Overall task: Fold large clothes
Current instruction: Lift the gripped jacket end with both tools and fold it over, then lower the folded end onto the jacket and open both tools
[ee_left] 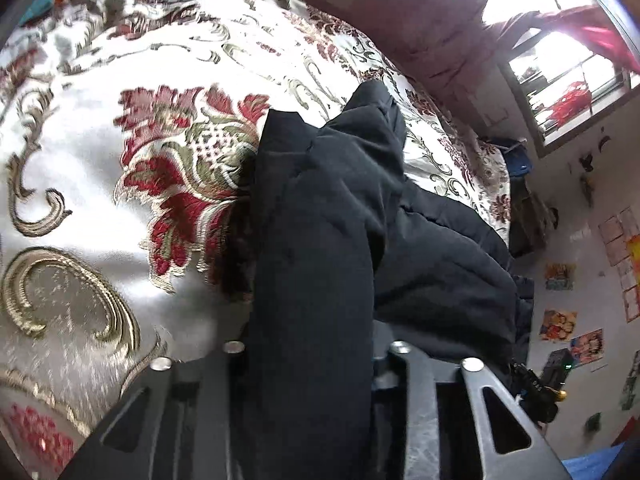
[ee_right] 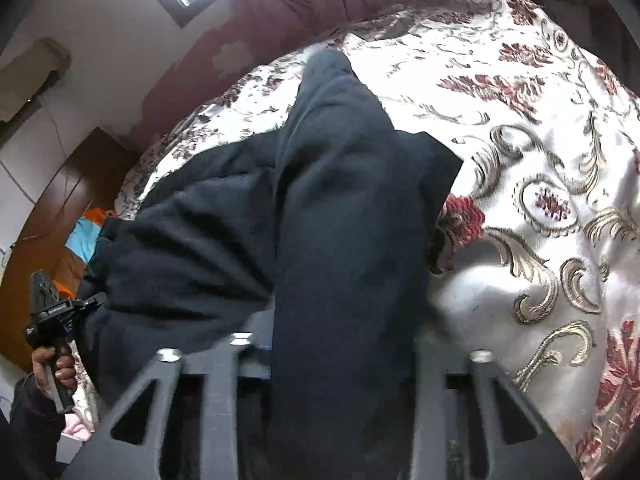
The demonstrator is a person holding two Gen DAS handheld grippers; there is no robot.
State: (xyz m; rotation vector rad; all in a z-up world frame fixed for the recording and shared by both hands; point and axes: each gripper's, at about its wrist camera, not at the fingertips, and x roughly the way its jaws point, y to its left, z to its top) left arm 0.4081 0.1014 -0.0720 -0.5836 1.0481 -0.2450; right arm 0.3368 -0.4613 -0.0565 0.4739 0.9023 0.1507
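A large black garment (ee_left: pixel 320 220) lies on a bed with a white, red and gold floral cover (ee_left: pixel 100 120). In the left wrist view my left gripper (ee_left: pixel 316 360) is shut on a thick fold of the black garment, which drapes over and hides the fingertips. In the right wrist view my right gripper (ee_right: pixel 344 352) is shut on another fold of the black garment (ee_right: pixel 344 200), lifted above the bed cover (ee_right: pixel 540 160); its fingertips are hidden too. The left gripper also shows in the right wrist view (ee_right: pixel 52 312), held in a hand at the far left.
A dark red headboard or cushion (ee_left: pixel 400 8) stands at the bed's far end. A window (ee_left: pixel 568 80) and a wall with posters (ee_left: pixel 580 320) are to the right. A brown wooden wardrobe (ee_right: pixel 60 208) is on the other side.
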